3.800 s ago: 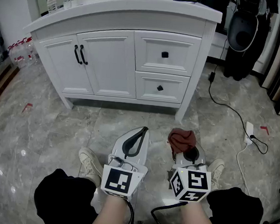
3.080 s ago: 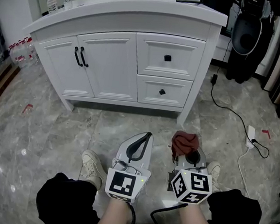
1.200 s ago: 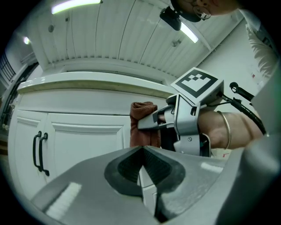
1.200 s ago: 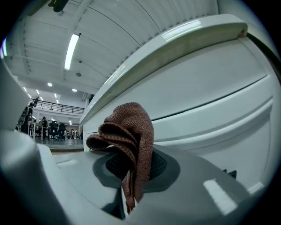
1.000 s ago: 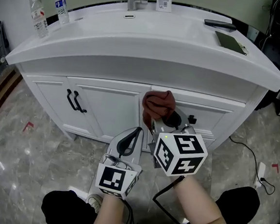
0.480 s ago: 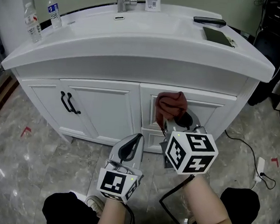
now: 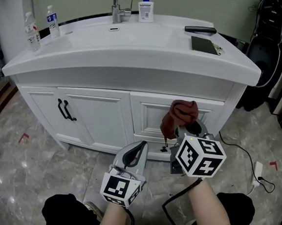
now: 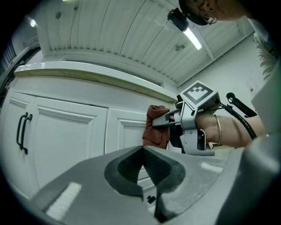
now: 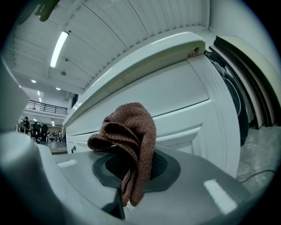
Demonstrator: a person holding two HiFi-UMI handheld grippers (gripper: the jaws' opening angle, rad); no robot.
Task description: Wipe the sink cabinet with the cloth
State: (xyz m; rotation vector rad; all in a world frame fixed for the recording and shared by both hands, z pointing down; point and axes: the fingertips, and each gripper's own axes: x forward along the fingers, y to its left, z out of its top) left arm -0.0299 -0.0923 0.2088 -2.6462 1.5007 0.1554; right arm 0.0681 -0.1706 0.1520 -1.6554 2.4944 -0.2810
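Right gripper [image 7: 182,130] pinches brown cloth [image 7: 179,114], near sink cabinet [image 7: 101,116] front, straight ahead, rt half. Left gripper [image 7: 136,152] pressed together, empty, lower & farther back.

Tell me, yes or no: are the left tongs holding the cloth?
No, the left tongs are shut on nothing; the brown cloth is clamped in the right tongs.

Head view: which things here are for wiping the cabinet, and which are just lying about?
For the job:
brown cloth
right gripper, shut on it
white sink cabinet

Lying about:
water bottle
second water bottle
soap bottle
slim black item
dark flat item
left gripper, shut, empty
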